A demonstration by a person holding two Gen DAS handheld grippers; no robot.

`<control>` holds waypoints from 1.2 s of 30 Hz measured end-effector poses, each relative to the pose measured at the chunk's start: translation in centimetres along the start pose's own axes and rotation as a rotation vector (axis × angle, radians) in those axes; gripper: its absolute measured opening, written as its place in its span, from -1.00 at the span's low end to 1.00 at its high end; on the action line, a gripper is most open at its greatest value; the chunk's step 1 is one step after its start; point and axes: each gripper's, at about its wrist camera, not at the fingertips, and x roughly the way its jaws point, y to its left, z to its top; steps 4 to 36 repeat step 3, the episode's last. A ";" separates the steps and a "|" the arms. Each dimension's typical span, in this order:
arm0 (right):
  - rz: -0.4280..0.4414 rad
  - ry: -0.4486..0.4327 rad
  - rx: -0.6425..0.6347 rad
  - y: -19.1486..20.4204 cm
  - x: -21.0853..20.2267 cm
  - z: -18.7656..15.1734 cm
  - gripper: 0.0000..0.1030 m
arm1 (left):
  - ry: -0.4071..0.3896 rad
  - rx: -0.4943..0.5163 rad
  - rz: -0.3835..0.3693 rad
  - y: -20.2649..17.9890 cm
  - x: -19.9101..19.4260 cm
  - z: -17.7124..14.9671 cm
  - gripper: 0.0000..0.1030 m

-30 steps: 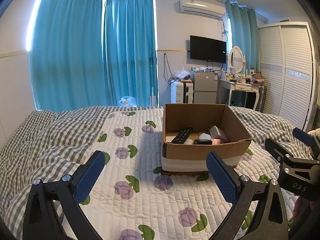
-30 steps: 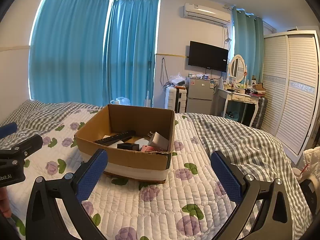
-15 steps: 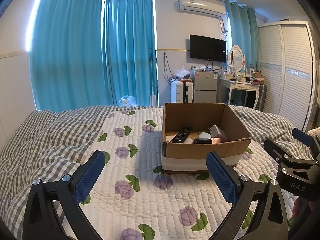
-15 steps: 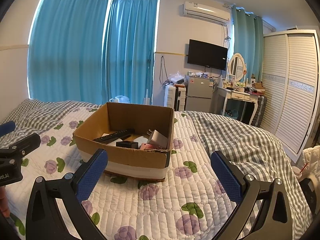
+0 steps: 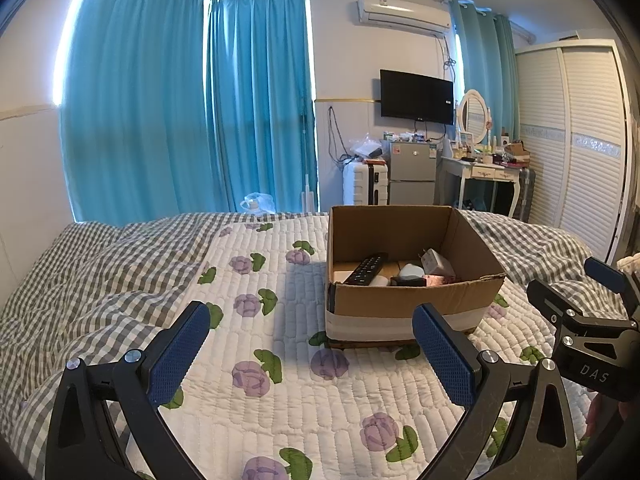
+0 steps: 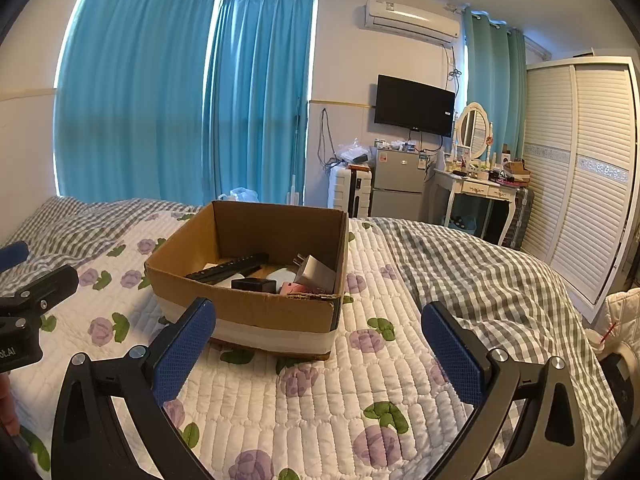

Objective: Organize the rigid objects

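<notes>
A brown cardboard box [image 5: 412, 304] stands on the flowered quilt and also shows in the right wrist view [image 6: 248, 308]. It holds a black remote [image 5: 366, 268], a white charger plug [image 5: 438, 266], a small black block [image 6: 254, 284], a white rounded item [image 5: 412, 270] and a pink item [image 6: 294, 288]. My left gripper [image 5: 312, 352] is open and empty, in front of the box to its left. My right gripper [image 6: 320, 348] is open and empty, in front of the box to its right. Each gripper shows at the edge of the other's view.
The bed has a white quilt with purple flowers [image 5: 280, 360] and a grey checked cover [image 6: 480, 272] on both sides. Beyond the bed stand teal curtains, a small fridge [image 5: 412, 176], a white suitcase, a dressing table [image 6: 476, 192] and a white wardrobe [image 6: 580, 168].
The right wrist view has shifted slightly, so the box sits a little lower and nearer. The left gripper has barely moved. Both stay open and empty.
</notes>
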 end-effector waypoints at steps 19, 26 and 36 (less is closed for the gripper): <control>0.002 0.002 0.000 0.1 0.0 -0.1 1.00 | 0.007 0.002 -0.006 -0.1 0.1 -0.1 1.00; 0.002 0.002 0.000 0.1 0.0 -0.1 1.00 | 0.007 0.002 -0.006 -0.1 0.1 -0.1 1.00; 0.002 0.002 0.000 0.1 0.0 -0.1 1.00 | 0.007 0.002 -0.006 -0.1 0.1 -0.1 1.00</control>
